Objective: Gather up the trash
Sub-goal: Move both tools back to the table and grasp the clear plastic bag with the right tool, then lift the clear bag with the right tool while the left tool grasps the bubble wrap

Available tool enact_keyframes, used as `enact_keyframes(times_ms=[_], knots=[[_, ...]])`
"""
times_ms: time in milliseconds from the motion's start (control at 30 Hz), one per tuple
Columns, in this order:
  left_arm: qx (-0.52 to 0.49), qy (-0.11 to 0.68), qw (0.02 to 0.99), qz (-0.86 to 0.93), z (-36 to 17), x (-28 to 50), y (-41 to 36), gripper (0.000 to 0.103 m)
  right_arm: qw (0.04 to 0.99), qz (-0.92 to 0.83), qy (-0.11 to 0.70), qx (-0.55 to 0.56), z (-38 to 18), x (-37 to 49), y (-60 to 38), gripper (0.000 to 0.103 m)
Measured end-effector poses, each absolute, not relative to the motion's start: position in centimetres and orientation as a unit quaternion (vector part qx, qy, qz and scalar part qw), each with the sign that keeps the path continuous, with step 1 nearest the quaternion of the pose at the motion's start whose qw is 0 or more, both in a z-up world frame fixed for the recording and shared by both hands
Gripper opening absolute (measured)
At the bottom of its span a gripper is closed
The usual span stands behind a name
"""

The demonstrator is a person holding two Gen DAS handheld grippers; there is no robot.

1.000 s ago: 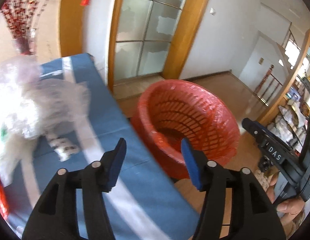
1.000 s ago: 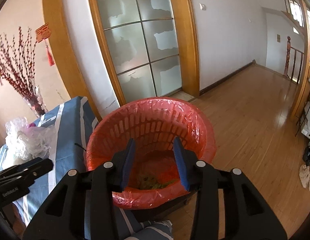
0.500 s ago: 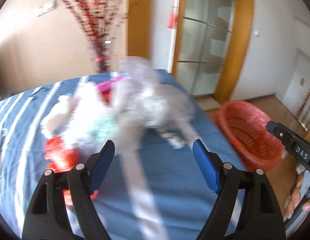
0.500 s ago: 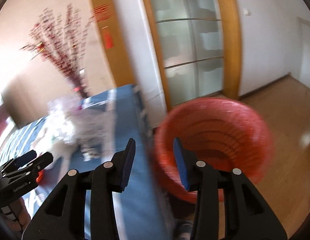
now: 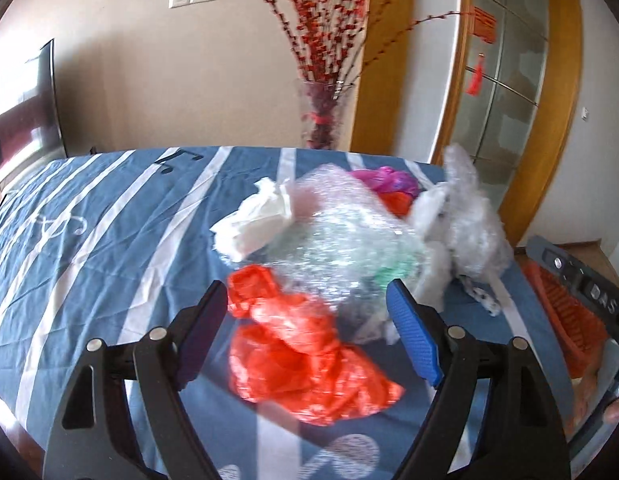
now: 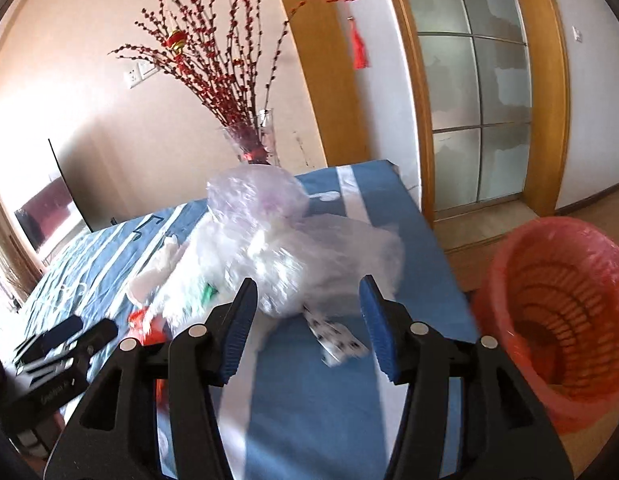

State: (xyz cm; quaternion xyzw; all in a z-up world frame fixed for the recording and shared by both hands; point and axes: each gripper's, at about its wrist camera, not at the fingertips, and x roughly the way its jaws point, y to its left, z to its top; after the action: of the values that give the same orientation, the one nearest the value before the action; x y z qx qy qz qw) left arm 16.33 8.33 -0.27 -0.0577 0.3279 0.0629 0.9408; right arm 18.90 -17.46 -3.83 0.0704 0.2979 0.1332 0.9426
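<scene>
Both grippers swung from one red basket (image 6: 557, 320) to the trash pile (image 5: 349, 240); fingers spread, right widening, grasping nothing.

Crumpled red plastic bag (image 5: 305, 360), bubble wrap (image 5: 341, 240), white paper (image 5: 255, 222) heaped on table, red basket (image 6: 557, 312) beside

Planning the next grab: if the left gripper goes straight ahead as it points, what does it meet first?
Probably the red plastic bag, lying between the open left gripper's fingers, ahead of the bubble wrap; depth is uncertain.

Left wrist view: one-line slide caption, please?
Open left hand-held gripper frames red plastic bag before bubble wrap on striped tablecloth.
</scene>
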Motion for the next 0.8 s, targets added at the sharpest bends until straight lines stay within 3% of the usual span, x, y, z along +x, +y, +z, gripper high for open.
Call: enact_keyframes(times_ms=[267, 333, 400, 467, 567, 800], knots=[[-0.077, 0.336, 0.936, 0.073, -1.3, 16.0, 10.7, 0.082, 0.940, 0.129, 0.307, 0.070, -5.0, 22.4, -14.3, 0.054], [-0.083, 0.338, 0.935, 0.074, -1.5, 16.1, 11.1, 0.082, 0.938, 0.128, 0.317, 0.060, -5.4, 23.1, -13.6, 0.046], [-0.087, 0.339, 0.934, 0.074, -1.6, 16.1, 11.4, 0.082, 0.933, 0.126, 0.332, 0.053, -6.0, 23.7, -13.4, 0.018], [-0.090, 0.339, 0.933, 0.074, -1.8, 16.1, 11.7, 0.082, 0.930, 0.127, 0.340, 0.052, -6.5, 23.7, -13.5, 0.008], [-0.092, 0.339, 0.933, 0.075, -1.9, 16.2, 11.9, 0.082, 0.931, 0.129, 0.336, 0.060, -6.5, 23.1, -14.0, 0.003], [-0.091, 0.339, 0.934, 0.071, -1.8, 16.0, 11.4, 0.082, 0.944, 0.121, 0.298, 0.075, -4.7, 20.9, -16.2, 0.002]])
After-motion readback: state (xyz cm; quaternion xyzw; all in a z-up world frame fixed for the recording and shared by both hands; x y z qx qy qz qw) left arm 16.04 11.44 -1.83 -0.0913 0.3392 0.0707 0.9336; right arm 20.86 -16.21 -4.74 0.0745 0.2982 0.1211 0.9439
